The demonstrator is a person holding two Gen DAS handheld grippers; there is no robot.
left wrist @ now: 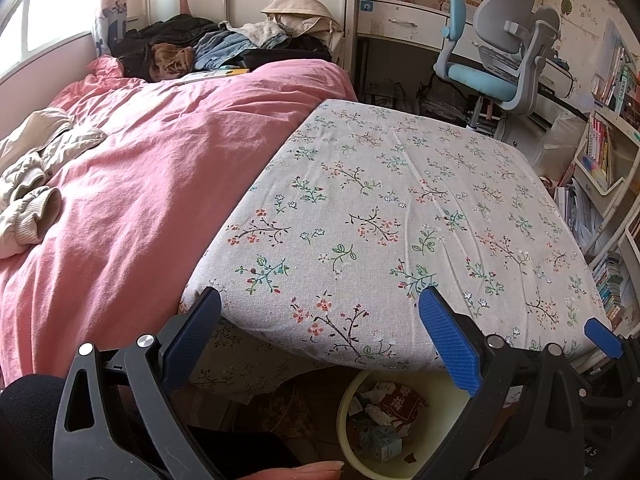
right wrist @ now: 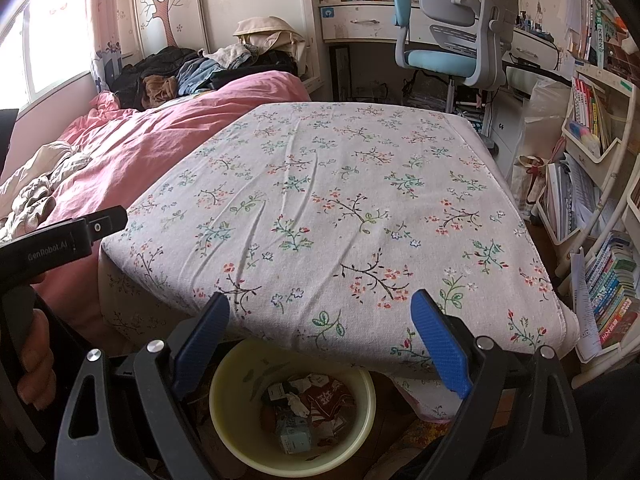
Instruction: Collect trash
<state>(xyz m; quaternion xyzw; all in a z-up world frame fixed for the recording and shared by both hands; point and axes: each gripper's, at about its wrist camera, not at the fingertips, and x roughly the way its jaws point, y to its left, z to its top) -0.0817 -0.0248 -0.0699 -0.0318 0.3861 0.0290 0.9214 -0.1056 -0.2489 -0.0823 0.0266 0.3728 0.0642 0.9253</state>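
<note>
Pink bedspread (left wrist: 152, 168) filling the left half of both views, rumpled, with a beige garment (left wrist: 32, 176) at the far left and a heap of dark and denim clothes (left wrist: 192, 48) at the upper left near the wall. Floral tablecloth (right wrist: 340, 208) spread over a table across the centre, its left edge against the bedspread, top bare. Grey and blue desk chair (right wrist: 452, 28) at the upper right, in front of a white desk. Bookshelves (right wrist: 600, 128) packed with books along the right edge.

Pale yellow trash bin (right wrist: 224, 408) at lower centre of the right wrist view, below the near edge of the table; same bin at lower right of centre in the left wrist view. Trash (right wrist: 308, 408) lying inside: crumpled paper, a red wrapper, a small light blue carton.

Left gripper (left wrist: 320, 336) low in frame, blue-padded fingers spread wide, nothing between them. Right gripper (right wrist: 320, 336) likewise spread apart and empty, over the bin's rim. Hand (right wrist: 36, 364) on the other gripper's black handle at lower left of the right wrist view.
</note>
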